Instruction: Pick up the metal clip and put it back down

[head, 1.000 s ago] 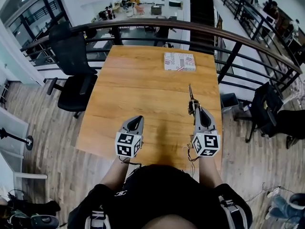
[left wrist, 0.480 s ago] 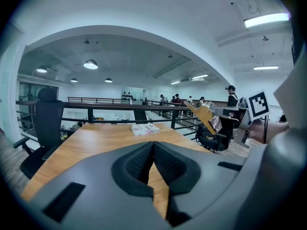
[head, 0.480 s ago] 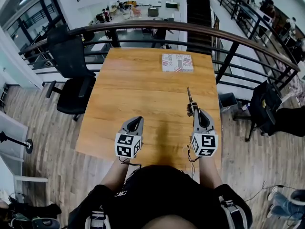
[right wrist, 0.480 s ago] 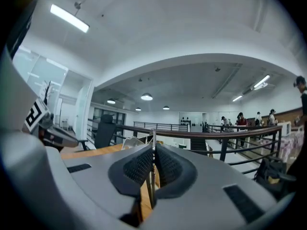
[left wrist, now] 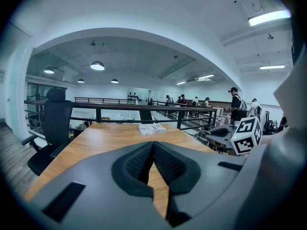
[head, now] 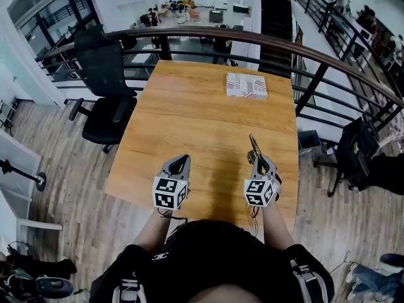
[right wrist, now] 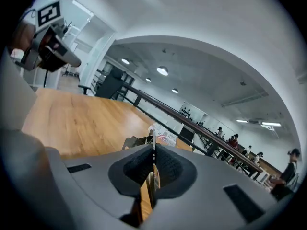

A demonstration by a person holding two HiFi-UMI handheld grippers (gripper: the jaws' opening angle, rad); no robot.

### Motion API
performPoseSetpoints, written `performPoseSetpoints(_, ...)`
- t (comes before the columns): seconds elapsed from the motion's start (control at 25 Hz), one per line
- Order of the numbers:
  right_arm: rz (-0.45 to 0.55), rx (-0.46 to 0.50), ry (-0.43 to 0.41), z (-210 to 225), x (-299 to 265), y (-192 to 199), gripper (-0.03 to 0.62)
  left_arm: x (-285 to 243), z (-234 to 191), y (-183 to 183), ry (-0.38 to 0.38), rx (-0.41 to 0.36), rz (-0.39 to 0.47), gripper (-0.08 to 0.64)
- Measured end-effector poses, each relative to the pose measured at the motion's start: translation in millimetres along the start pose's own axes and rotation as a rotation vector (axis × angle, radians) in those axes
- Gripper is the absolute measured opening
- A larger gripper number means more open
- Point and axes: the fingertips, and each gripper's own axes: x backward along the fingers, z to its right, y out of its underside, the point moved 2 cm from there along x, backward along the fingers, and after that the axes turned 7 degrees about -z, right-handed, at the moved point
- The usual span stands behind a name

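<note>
Metal clip [right wrist: 137, 142]: pinched edge-on between the fingers of the right gripper [head: 257, 158], lower right of the head view, apparently just clear of the desk [head: 189, 115]. Left gripper [head: 182, 160], lower centre-left: fingers pressed together on nothing.

For the put-down we judge: lower straight, let the clip touch the wood before releasing, and stay well short of the box [head: 246, 85] at the far edge.

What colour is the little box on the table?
White with red markings. The box shows best in the head view.
</note>
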Motion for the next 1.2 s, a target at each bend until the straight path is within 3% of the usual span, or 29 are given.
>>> performPoseSetpoints(0.32, -0.122, 0.105, -0.054, -40, -33, 47, 0.021, 15, -14, 7, -0.055, 0.029, -0.007, 0.018)
performPoseSetpoints(0.56, -0.158, 0.311, -0.037, -73, -44, 73, 0.021, 22, -20, 13, -0.081, 0.045, -0.005, 0.018)
performPoseSetpoints(0.72, -0.223, 0.363, -0.077, -99, -54, 97, 0.023, 22, -20, 17, -0.088, 0.053, -0.01, 0.018)
performPoseSetpoints(0.8, -0.274, 0.345, -0.114, -112, -56, 108, 0.042, 23, -18, 17, -0.084, 0.053, -0.012, 0.018)
performPoseSetpoints(0.96, -0.325, 0.249, -0.188, -122, -57, 116, 0.142, 24, -18, 16, -0.079, 0.05, -0.009, 0.018)
performPoseSetpoints(1.08, -0.297, 0.159, -0.236, -118, -53, 104, 0.178, 23, -19, 17, -0.078, 0.053, -0.009, 0.018)
performPoseSetpoints(1.2, -0.214, -0.016, -0.306, -106, -45, 74, 0.178, 19, -17, 15, -0.066, 0.049, -0.009, 0.018)
